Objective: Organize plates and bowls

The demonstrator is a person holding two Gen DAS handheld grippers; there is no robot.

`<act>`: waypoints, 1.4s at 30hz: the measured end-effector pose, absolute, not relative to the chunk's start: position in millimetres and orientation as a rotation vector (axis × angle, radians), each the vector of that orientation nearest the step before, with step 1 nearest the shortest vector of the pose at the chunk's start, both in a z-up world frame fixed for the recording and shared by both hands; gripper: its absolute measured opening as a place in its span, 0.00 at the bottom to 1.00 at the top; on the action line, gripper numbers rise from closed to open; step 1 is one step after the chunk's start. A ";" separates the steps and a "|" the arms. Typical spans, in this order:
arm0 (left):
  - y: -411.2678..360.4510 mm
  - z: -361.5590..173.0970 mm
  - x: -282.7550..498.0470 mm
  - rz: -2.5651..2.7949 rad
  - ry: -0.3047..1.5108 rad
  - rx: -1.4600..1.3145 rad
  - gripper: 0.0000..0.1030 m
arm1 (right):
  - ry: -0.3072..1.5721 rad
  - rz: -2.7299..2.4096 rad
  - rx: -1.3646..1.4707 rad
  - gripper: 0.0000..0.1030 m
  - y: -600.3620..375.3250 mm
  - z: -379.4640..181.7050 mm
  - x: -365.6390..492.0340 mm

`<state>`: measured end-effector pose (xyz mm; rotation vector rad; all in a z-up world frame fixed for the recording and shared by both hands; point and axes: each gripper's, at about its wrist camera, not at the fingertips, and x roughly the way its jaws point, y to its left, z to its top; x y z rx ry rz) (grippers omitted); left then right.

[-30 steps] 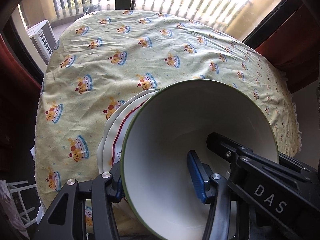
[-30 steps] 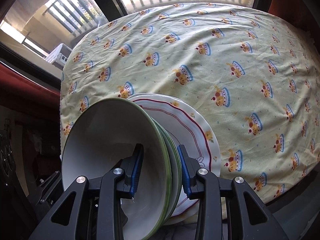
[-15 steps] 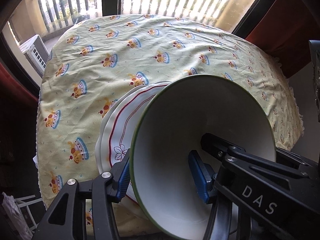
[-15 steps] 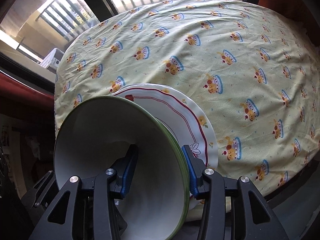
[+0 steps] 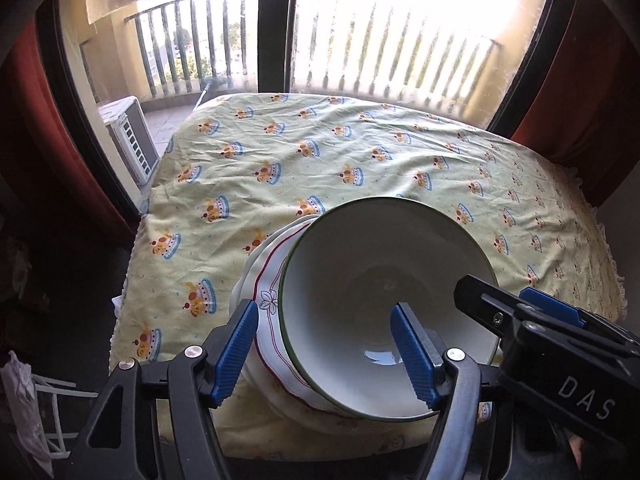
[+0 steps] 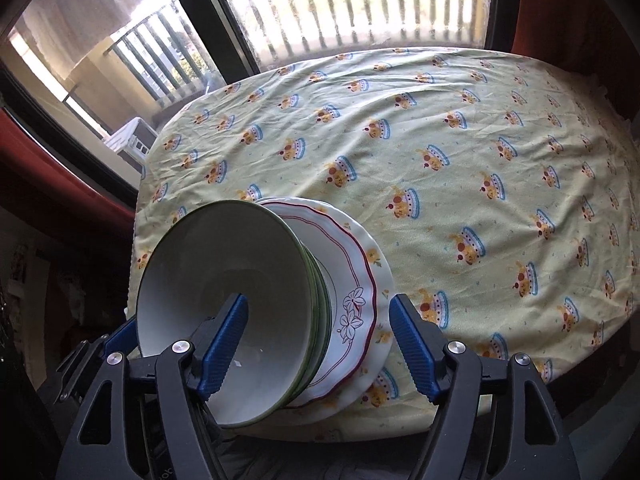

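The green-rimmed white bowl (image 5: 384,308) sits on top of the pile at the near edge of the desk (image 5: 360,168), close to its left corner as both cameras see it. In the right wrist view at least one more green-rimmed bowl (image 6: 320,292) nests beneath it, and under those lies a scalloped plate with red lines and a flower motif (image 6: 352,280), with another white plate apparently under that one. The top bowl holds nothing; its glazed bottom only catches a glint of window light.

The left tongs (image 5: 324,356) straddle the left rim of the pile, one blue pad outside beside the plate edge, the other inside the bowl. Its jaws are opening and I see neither pad pressing on crockery. The right tongs (image 6: 318,344) straddle the opposite rim the same way, one pad in the bowl, the other out past the plate's scalloped edge; those jaws are opening too, with clear gaps both sides. So the stack looks set down and let go, directly beneath and between the two tools, neither nearer than the other.

The yellow crown-printed cloth (image 6: 460,160) beyond the pile carries no other dishes. Behind it stand the balcony window (image 5: 400,32) and red curtains (image 5: 580,80).
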<state>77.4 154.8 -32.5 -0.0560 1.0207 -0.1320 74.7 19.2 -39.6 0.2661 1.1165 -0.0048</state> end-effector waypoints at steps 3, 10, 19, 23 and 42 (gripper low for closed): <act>150.5 -18.4 57.8 -0.079 0.903 -0.054 0.74 | 1.041 0.024 0.257 0.74 8.8 -23.4 59.2; 131.5 -8.9 16.6 -0.060 0.805 -0.043 0.84 | 0.881 0.053 0.181 0.77 -20.4 -4.6 18.4; 108.1 -32.3 -20.5 -0.039 0.771 -0.045 0.88 | 0.794 -0.008 0.118 0.80 -65.6 -23.0 -30.3; 98.9 -38.9 -38.9 -0.049 0.756 -0.031 0.89 | 0.792 -0.027 0.110 0.80 -83.8 -33.7 -47.0; 75.9 -38.0 -72.3 -0.083 0.738 -0.045 0.96 | 0.738 -0.050 0.098 0.91 -105.0 -35.8 -105.1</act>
